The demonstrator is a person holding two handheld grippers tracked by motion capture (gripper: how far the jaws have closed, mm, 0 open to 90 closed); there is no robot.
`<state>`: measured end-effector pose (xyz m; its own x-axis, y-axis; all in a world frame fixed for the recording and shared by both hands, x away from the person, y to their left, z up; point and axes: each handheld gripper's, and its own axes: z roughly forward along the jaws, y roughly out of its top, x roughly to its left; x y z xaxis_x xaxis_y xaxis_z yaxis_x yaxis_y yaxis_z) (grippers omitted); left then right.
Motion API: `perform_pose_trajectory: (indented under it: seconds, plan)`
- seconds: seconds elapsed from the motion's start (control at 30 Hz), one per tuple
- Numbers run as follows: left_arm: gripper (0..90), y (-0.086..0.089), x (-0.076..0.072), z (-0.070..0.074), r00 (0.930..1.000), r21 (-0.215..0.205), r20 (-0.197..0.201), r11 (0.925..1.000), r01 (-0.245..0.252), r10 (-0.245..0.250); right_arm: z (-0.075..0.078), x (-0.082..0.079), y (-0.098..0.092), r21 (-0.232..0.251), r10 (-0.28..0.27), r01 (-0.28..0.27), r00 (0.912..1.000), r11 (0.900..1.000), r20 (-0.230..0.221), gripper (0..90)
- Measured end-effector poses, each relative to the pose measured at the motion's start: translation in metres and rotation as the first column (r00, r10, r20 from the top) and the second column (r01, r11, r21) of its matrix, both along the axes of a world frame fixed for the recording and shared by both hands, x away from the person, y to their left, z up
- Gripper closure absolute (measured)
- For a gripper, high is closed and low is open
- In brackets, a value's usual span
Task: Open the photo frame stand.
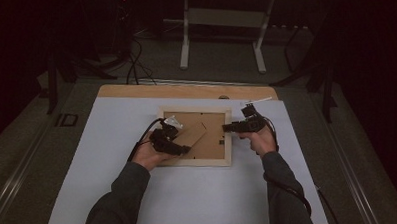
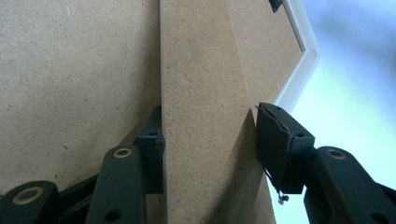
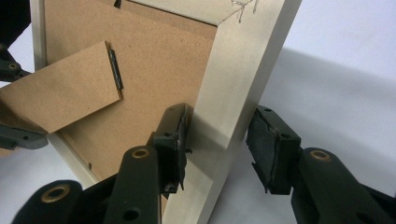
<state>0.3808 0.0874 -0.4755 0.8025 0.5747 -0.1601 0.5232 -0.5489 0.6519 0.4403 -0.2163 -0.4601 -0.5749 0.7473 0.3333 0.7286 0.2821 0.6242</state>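
Table (image 1: 110, 90) surface is covered almost wholly by a white sheet (image 1: 113, 160), with only a strip of bare wood left showing along the far edge. On the sheet, a little beyond its middle, a picture frame (image 1: 226, 141) is laid face down, so that its brown fibreboard backing (image 1: 215, 136) is turned upward inside the pale wooden border. A fibreboard easel stand (image 1: 192, 134) is hinged to that backing by a small dark metal hinge (image 3: 115, 70) and is seen lifted away from it at the free end.

The frame is approached from both sides by the person's forearms, which are clad in dark sleeves (image 1: 122, 194). The left gripper (image 2: 210, 154) is set around the easel stand: its jaws are spread to either side of the board, the left pad seems to lie against the board's edge, and the right pad stands just beside the other edge, though contact there cannot be told for certain from the left gripper view. The right gripper (image 3: 217, 144) is placed astride the frame's right-hand border (image 3: 233, 107); the inner pad is pressed against the border's inside face, while a clear gap is left between the outer pad and the border's outside face, so the rail is not pinched.
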Motion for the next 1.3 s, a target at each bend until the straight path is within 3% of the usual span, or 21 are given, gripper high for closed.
perform_pose_trajectory:
  seconds: [0.53,0.7,0.9,1.07,1.3]
  plan:
    - [53.8,-0.008,0.006,0.006,0.9987,0.057,0.051,0.9983,-0.01,0.008,0.015,-0.006,-0.003,-0.008,-0.028,0.029,0.9946,1.0,0.1,59.5]
    - [54.0,-0.011,0.006,0.007,0.9957,0.077,0.089,0.9965,-0.033,0.026,0.019,-0.008,-0.002,-0.016,-0.03,0.032,0.9911,0.999,0.13,59.7]
    - [59.5,-0.014,0.008,0.007,0.9937,0.093,0.105,0.9945,-0.048,0.038,0.026,-0.01,-0.004,0.007,-0.03,0.029,0.9868,1.0,0.159,61.5]
    - [61.5,-0.017,0.009,0.008,0.9897,0.113,0.134,0.9915,-0.065,0.049,0.035,-0.012,-0.002,-0.031,-0.007,0.013,0.9811,0.999,0.193,62.1]
    - [61.1,-0.019,0.01,0.008,0.9875,0.121,0.148,0.99,-0.072,0.054,0.035,-0.014,-0.002,-0.032,-0.016,0.023,0.9766,0.999,0.214,62.1]
